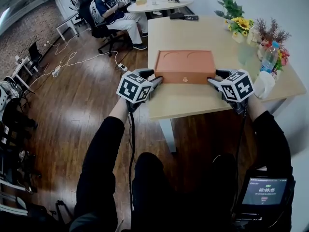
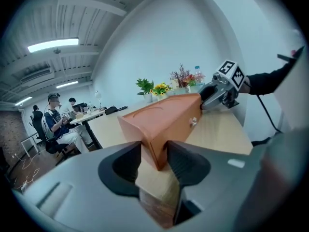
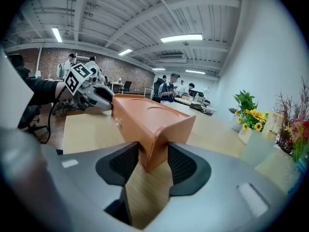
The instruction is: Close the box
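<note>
An orange box [image 1: 186,64] with its lid down and a small metal clasp on the front lies near the front edge of the wooden table [image 1: 193,103]. My left gripper [image 1: 157,79] pinches its front left corner, and in the left gripper view the box [image 2: 164,117] has that corner between the pads of the gripper [image 2: 154,154]. My right gripper [image 1: 212,79] pinches the front right corner. The right gripper view shows the box [image 3: 145,115] wedged between the pads of the gripper [image 3: 153,156].
Flower pots [image 1: 236,25], a water bottle [image 1: 269,57] and a white cup [image 1: 263,85] stand along the table's right side. Dark items [image 1: 183,16] lie at the far edge. Seated people [image 1: 116,8] are beyond, and cables [image 1: 72,59] cross the floor at left.
</note>
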Available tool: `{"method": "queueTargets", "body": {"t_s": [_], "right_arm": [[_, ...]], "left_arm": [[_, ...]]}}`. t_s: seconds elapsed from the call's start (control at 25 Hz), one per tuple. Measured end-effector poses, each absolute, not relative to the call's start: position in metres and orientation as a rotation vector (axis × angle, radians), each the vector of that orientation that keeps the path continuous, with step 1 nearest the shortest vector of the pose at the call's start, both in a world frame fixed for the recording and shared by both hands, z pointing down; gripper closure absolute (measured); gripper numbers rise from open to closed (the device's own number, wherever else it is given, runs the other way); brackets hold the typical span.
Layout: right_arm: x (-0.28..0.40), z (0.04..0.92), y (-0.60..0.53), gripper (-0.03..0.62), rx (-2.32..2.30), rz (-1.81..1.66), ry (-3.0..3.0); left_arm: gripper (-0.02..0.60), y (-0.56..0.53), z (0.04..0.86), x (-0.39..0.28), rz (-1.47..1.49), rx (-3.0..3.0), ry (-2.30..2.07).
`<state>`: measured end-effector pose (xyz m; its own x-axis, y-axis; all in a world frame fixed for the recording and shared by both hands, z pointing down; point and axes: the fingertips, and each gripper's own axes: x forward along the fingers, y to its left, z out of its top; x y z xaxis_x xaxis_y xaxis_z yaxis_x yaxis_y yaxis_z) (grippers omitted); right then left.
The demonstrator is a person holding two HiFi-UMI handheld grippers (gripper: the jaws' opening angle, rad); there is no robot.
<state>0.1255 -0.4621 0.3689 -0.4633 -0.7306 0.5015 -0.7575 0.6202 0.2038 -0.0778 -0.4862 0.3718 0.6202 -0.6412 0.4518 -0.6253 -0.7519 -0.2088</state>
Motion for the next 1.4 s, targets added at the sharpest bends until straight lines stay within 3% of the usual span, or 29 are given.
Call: {"method": "queueTargets", "body": {"t_s": [0.32,0.56,0.8,1.4], "right_arm": [[0.126,0.356,-0.452,0.405,1.21,0.094,-2.403],[0.12,0.299,-0.349,0.424,1.264,0.278,-2.84],[0.082,0.314,-0.224,0.454,1.233,0.291,-3.033],[0.059,0.341,-0.107,0.513,1.417,0.176,-2.974]], "left_arm": [[0.428,-0.469,0.361,-0.082,-0.616,-2.846,1.131],[0.428,-0.331,0.304,-0.095,-0.061,-2.836,1.146],[0.43,-0.205,0.33,-0.085,0.137,-2.903,1.279],[0.431,-0.067,0.369,-0.025,0.065,-2.975,1.169]]}}
